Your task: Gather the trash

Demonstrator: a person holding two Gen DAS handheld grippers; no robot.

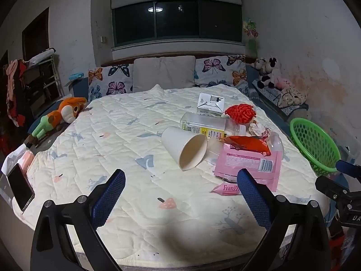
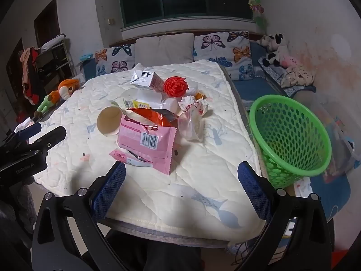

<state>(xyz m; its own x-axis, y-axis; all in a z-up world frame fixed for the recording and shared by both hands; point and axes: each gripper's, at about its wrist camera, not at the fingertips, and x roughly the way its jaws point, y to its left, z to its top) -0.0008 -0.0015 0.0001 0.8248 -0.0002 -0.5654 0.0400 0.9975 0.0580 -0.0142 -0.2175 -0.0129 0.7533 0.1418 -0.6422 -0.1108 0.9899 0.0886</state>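
Note:
Trash lies in a heap on the quilted bed (image 1: 135, 135): a tipped paper cup (image 1: 183, 148), a clear plastic bottle (image 1: 203, 125), a pink wrapper (image 1: 248, 164), a red foil packet (image 1: 248, 144), a small pink Franzzi wrapper (image 1: 227, 189), a red net ball (image 1: 241, 113), crumpled paper (image 1: 257, 127) and a white carton (image 1: 211, 102). My left gripper (image 1: 180, 181) is open, hovering short of the cup. My right gripper (image 2: 181, 174) is open too, just before the pink wrapper (image 2: 146, 142), with the clear plastic cup (image 2: 190, 124) beyond. A green basket (image 2: 291, 135) stands at the bed's right edge.
A phone (image 1: 20, 186) lies at the bed's left corner and an orange plush toy (image 1: 65, 111) at the left side. Butterfly pillows (image 1: 110, 79) and a grey cushion (image 1: 163, 73) line the headboard. Plush toys (image 1: 269, 70) sit on the right. A clothes rack (image 1: 27, 85) stands left.

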